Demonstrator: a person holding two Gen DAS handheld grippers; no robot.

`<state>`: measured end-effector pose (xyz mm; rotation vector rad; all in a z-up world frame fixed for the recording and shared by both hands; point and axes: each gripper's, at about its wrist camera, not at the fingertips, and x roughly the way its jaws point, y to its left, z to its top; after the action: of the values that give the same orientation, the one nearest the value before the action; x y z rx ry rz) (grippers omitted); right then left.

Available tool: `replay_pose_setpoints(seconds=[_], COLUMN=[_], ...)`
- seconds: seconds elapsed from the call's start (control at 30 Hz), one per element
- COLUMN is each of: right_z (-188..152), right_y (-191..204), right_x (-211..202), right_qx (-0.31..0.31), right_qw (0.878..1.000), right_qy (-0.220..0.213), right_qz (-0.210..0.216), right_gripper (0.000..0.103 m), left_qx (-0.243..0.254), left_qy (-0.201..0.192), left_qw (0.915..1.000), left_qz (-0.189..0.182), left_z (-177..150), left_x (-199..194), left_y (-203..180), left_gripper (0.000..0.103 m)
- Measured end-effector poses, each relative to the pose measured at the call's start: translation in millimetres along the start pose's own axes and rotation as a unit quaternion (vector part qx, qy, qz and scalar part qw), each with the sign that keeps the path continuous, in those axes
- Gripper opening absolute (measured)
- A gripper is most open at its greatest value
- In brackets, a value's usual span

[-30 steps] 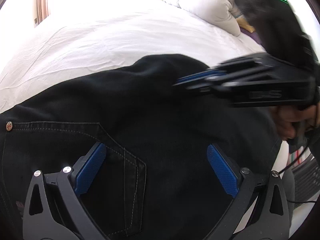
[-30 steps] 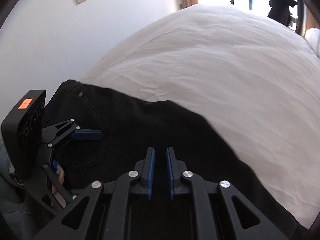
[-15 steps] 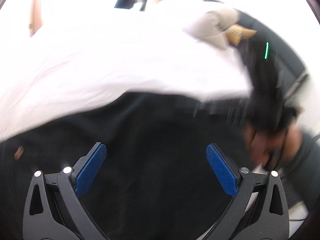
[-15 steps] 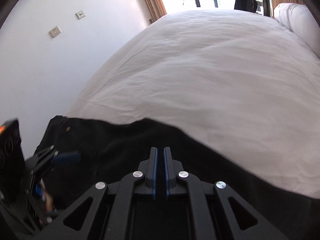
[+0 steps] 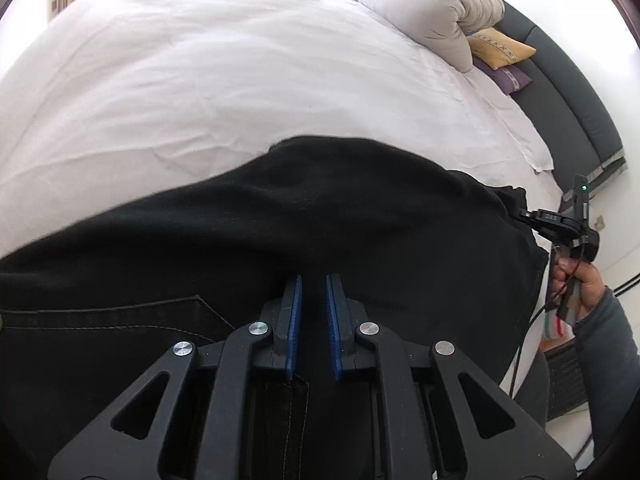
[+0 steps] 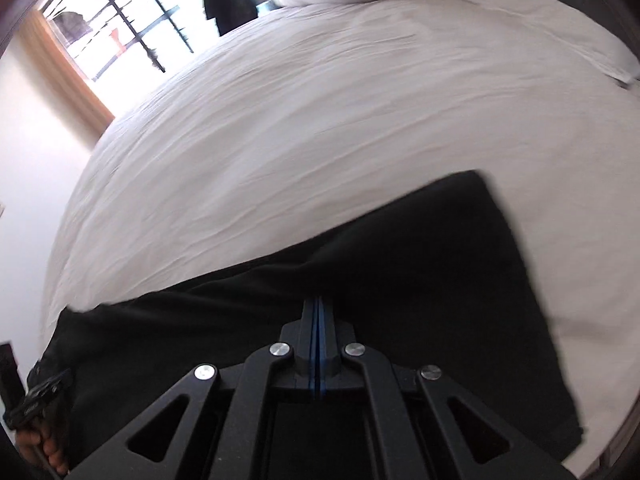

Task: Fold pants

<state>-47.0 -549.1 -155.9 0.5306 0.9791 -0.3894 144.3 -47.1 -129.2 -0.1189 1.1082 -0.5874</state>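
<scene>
Left wrist, left claw (image 5: 311,280) pinching black denim pants (image 5: 360,208), right claw (image 6: 318,304) near-closed, opening, empty.

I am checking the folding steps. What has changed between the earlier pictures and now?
The left gripper was wide open over the black pants; its jaws have now closed, with dark cloth between the pads. The right gripper, shut throughout, swept away from the left one to the pants' far end; it is opening slightly. The pants remain on the white bed, pillows unmoved.
</scene>
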Motion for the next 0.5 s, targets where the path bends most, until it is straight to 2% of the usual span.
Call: replay_pose_setpoints(seconds=[0.03,0.1,0.17,0.23,0.27,0.3,0.33,0.37,0.43,0.5], right_z=[-1.3,-11.1,-32.1,-61.3,-72.4,-80.7,-83.1,-79.0,-67.2,-51.9], right_y=[-3.8,5.6,46.9,81.2,90.9,94.2,88.4,72.1,23.0,-29.4], right_x=[-10.7,-26.5,-30.8,-20.5,-12.0,-0.4,11.4,20.2,24.6,12.3], right_qx=[0.006,-0.005,-0.049,-0.086,-0.108,-0.123,-0.113,-0.08,0.004,0.056], right_qw=[1.0,0.989,0.972,0.949,0.944,0.947,0.949,0.948,0.952,0.966], right_qy=[-0.01,-0.007,0.022,0.065,0.087,0.105,0.114,0.112,0.087,0.04], right_qz=[0.027,0.145,0.229,0.295,0.3,0.278,0.271,0.288,0.294,0.249], right_gripper=[0.01,0.01,0.013,0.016,0.017,0.018,0.012,0.001,0.0,0.0], left_qx=[0.003,0.018,0.034,0.032,0.028,0.027,0.022,0.012,-0.001,-0.025], left_qy=[-0.01,-0.019,-0.008,0.021,0.047,0.055,0.046,0.046,0.041,0.028], left_qw=[0.9999,0.9985,0.9963,0.9958,0.995,0.9951,0.9949,0.9943,0.9947,0.995], left_qz=[-0.012,-0.048,-0.079,-0.083,-0.084,-0.078,-0.087,-0.095,-0.094,-0.093], left_z=[4.1,13.5,25.7,30.2,27.8,21.0,19.5,17.8,10.6,-0.6], left_x=[-7.6,-5.7,16.4,45.5,63.6,70.2,69.8,65.6,52.1,36.2], left_y=[-7.2,-32.8,-55.8,-68.8,-70.3,-69.6,-65.5,-58.8,-42.5,-16.0], left_gripper=[0.011,0.011,0.011,0.011,0.011,0.011,0.011,0.011,0.011,0.011])
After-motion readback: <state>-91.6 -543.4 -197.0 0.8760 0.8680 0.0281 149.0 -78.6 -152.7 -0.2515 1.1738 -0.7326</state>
